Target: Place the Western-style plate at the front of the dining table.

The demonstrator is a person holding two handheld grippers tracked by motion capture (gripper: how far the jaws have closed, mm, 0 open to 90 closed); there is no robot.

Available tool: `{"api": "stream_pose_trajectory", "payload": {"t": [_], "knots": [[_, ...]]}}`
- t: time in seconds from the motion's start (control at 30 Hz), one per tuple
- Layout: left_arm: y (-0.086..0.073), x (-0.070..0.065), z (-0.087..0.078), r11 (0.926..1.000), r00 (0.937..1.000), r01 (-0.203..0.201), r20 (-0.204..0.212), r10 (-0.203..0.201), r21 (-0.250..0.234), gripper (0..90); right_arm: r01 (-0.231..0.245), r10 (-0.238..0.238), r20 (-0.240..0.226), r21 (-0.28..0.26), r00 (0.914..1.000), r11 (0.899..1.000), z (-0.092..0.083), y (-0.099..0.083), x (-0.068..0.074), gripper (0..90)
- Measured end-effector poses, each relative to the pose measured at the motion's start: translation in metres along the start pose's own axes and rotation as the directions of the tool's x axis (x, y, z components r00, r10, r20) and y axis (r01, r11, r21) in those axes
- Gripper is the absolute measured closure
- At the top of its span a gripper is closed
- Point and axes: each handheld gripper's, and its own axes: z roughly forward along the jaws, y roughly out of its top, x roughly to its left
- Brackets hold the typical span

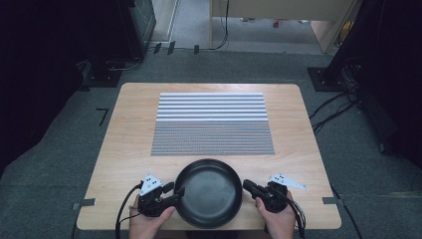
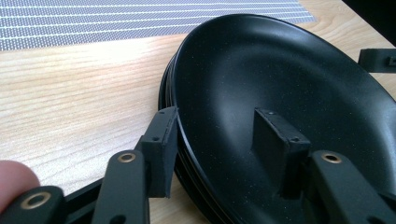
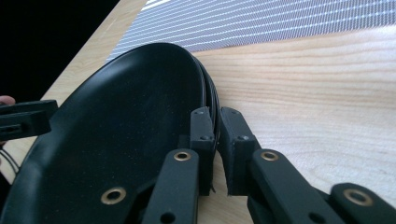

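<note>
Two grips needed: right gripper (image 3: 215, 140) already pinches the black plate's (image 1: 209, 191) rim; left gripper (image 2: 219, 149) straddles the opposite rim unclamped, so close it before lifting level.

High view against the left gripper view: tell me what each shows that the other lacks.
High view alone: the whole table, grey carpet, both hands, the right gripper at the rim.

Left gripper view alone: the left gripper straddling the stacked rims, one jaw inside, a gap left.

Both: the black plates, the striped mat.
</note>
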Motion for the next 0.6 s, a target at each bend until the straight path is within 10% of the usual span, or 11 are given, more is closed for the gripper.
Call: {"api": "stream_pose_trajectory", "payload": {"t": [0.6], "knots": [[-0.0006, 0.0028, 0.0011, 0.9999, 0.9999, 0.002, 0.013, -0.003, 0.017, 52.9, -0.103, 0.101, -0.089, -0.014, 0.9909, 0.995, -0.0034, 0.0003, -0.0022, 81.9]]}}
